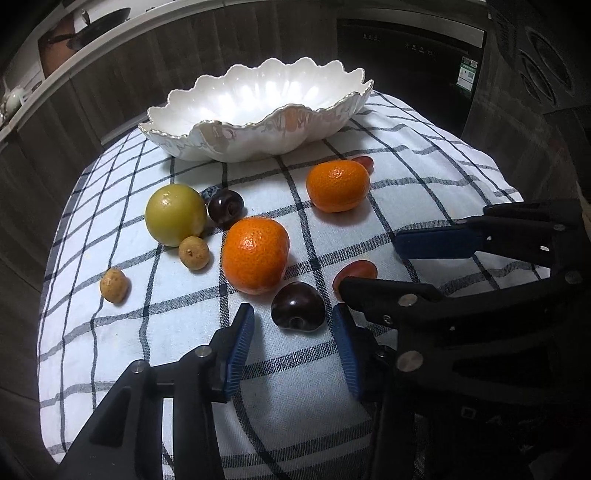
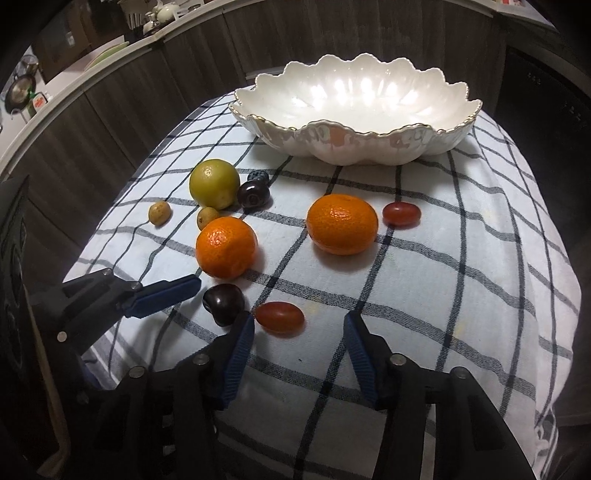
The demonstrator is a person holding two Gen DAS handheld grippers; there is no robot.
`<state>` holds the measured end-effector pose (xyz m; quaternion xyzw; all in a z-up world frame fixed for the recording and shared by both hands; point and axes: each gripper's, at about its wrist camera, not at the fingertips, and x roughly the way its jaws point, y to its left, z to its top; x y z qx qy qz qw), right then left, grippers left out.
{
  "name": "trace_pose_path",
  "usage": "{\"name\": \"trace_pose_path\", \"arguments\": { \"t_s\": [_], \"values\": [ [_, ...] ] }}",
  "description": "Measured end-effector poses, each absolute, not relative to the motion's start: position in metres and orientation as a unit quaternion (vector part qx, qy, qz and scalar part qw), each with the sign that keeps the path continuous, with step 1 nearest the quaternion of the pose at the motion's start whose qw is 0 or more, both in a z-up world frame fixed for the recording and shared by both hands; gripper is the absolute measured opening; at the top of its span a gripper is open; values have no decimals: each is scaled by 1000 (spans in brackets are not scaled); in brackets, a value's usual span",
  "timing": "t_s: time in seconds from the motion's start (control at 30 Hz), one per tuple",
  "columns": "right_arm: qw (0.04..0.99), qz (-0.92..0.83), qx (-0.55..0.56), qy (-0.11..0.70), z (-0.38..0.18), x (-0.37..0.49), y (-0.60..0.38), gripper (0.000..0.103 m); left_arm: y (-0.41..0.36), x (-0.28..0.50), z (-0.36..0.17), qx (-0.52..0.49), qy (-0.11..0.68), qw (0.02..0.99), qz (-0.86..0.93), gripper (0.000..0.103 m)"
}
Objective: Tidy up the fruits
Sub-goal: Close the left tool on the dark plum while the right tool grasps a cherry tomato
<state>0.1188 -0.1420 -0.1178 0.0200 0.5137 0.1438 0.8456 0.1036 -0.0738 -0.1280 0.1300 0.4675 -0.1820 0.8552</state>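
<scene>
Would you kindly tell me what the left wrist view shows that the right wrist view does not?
Only the left wrist view shows the oven behind the table. Only the right wrist view shows the far grape whole, and crockery on the counter. Both show the empty bowl, two oranges, two cherries, and both tools open: left tool, right tool.

left gripper [image 1: 293, 325]: jaws apart, near dark cherry [image 1: 297, 306] between the tips
right gripper [image 1: 373, 266]: open, right side
bowl [image 1: 258, 136]: far, on checked cloth [image 1: 424, 177]
</scene>
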Motion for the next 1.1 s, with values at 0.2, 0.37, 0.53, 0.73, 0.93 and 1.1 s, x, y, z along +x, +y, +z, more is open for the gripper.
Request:
{"name": "trace_pose_path", "arguments": {
  "t_s": [0.2, 0.37, 0.53, 0.73, 0.93, 1.1],
  "values": [
    [840, 149, 22, 521, -121, 125, -138, 46, -70, 107, -129, 118, 469, 855, -187, 38],
    [834, 164, 26, 526, -123, 128, -134, 33, -69, 106, -129, 110, 468, 855, -195, 31],
    [832, 171, 34, 527, -123, 127, -133, 28, -69, 106, -128, 105, 470, 854, -198, 29],
    [835, 166, 36, 524, -121, 124, -134, 28, -67, 105, -123, 103, 465, 858, -192, 29],
    [842, 158, 35, 515, -113, 120, -138, 28, -67, 99, -114, 106, 455, 863, -192, 29],
    [850, 155, 30, 502, -103, 114, -137, 28, -66, 92, -103, 110, 440, 871, -188, 29]
  ]
}}
